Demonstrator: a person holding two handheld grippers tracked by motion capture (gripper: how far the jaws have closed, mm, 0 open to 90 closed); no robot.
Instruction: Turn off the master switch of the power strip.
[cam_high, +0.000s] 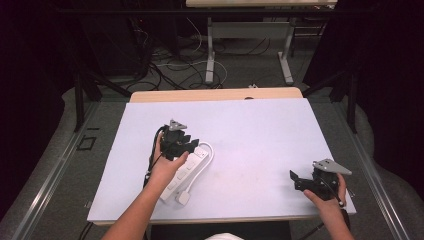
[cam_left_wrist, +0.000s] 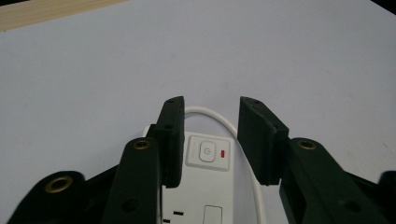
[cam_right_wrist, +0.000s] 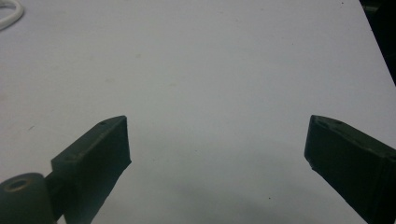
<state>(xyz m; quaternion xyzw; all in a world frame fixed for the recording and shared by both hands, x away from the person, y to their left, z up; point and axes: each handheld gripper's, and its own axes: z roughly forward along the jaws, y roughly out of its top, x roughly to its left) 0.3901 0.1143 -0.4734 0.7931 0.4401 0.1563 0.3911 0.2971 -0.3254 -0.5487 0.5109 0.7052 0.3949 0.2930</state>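
The power strip lies diagonally on the counter, left of centre, its near end close to the front edge. Its white cable loops out to the right at the far end and runs back down beside it to a plug just beside the near end.

The left hand-held gripper is over the strip's far end. In the left gripper view its jaws straddle the switch end: the left pad sits against the strip's edge, while the right pad stands off it, with the cable passing through the gap. The jaws are narrow but not gripping; nothing is pressed between them.

The right hand-held gripper rests near the counter's front right corner, well apart from the strip. The right gripper view shows its jaws spread wide over bare white surface.

Open room is broad between the two hand-held grippers and across the whole far half of the counter up to its wooden back edge. The strip's left side has less margin before the left edge.
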